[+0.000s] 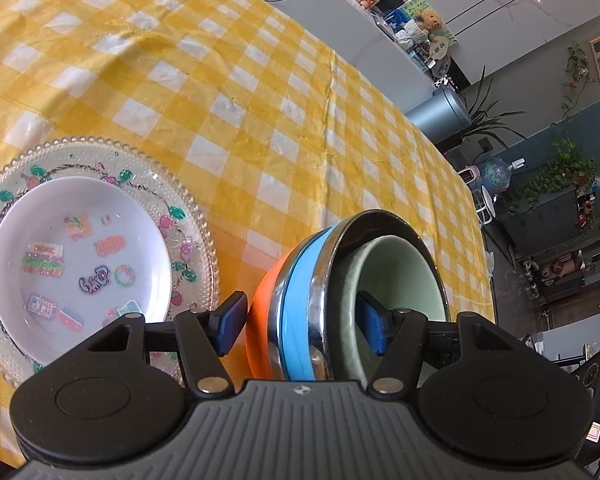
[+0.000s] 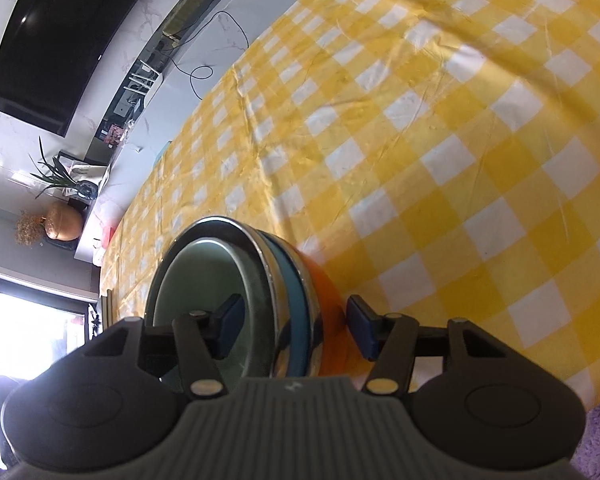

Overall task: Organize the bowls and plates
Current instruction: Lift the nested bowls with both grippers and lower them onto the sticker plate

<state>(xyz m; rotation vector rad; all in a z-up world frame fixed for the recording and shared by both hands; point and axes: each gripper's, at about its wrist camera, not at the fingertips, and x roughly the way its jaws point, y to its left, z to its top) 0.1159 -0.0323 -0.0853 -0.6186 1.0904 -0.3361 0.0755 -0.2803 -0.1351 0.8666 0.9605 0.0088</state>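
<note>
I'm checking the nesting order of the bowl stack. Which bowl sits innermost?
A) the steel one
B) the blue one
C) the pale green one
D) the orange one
C: the pale green bowl lies inside the steel bowl, with the blue bowl and orange bowl outside those.

Bowls: nested stack of bowls [image 1: 342, 300] on the tablecloth [image 1: 260, 80], lower centre of both wrist views.
My left gripper [image 1: 302, 324]: one finger inside the innermost bowl, one outside the stack.
My right gripper [image 2: 296, 326]: likewise astride the stack's wall.
Plates: small plate [image 1: 80, 256] on large plate [image 1: 188, 216], lower left of left view, beside the stack.
</note>
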